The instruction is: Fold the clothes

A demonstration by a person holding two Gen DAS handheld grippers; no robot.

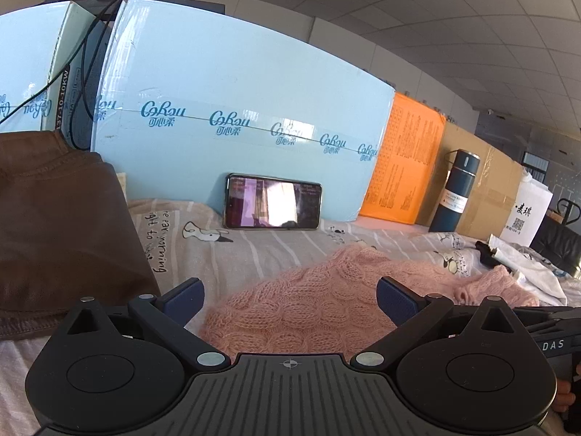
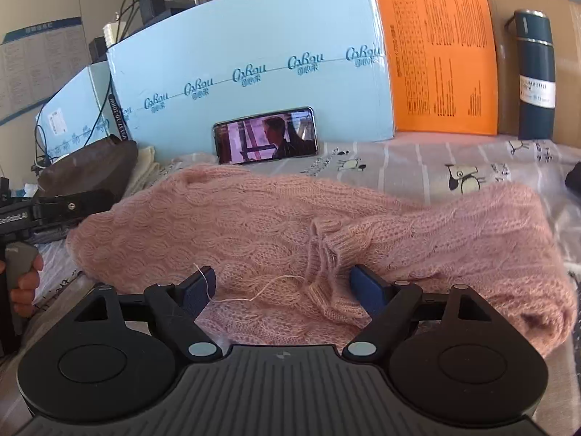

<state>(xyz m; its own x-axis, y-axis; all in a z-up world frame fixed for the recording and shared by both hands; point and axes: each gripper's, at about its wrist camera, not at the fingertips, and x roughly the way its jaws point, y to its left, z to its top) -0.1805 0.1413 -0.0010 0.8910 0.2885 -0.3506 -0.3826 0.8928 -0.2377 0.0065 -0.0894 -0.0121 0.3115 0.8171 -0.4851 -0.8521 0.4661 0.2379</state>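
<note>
A pink cable-knit sweater (image 2: 276, 225) lies partly folded on the striped bed sheet (image 2: 435, 160), a ribbed cuff (image 2: 348, 243) resting on top. My right gripper (image 2: 285, 290) is open, its blue pads either side of the sweater's near edge, a loose thread over the left pad. In the left wrist view the same sweater (image 1: 301, 309) lies between the open fingers of my left gripper (image 1: 290, 299), at the sweater's left end. The left gripper also shows at the left edge of the right wrist view (image 2: 54, 210).
A brown garment (image 1: 54, 225) is piled at the left. A phone (image 2: 267, 136) playing video leans on light blue boxes (image 2: 254, 36). An orange panel (image 2: 443, 61), a cardboard box (image 1: 483, 189), a dark bottle (image 2: 537, 76) and white clothes (image 1: 526, 269) stand at the right.
</note>
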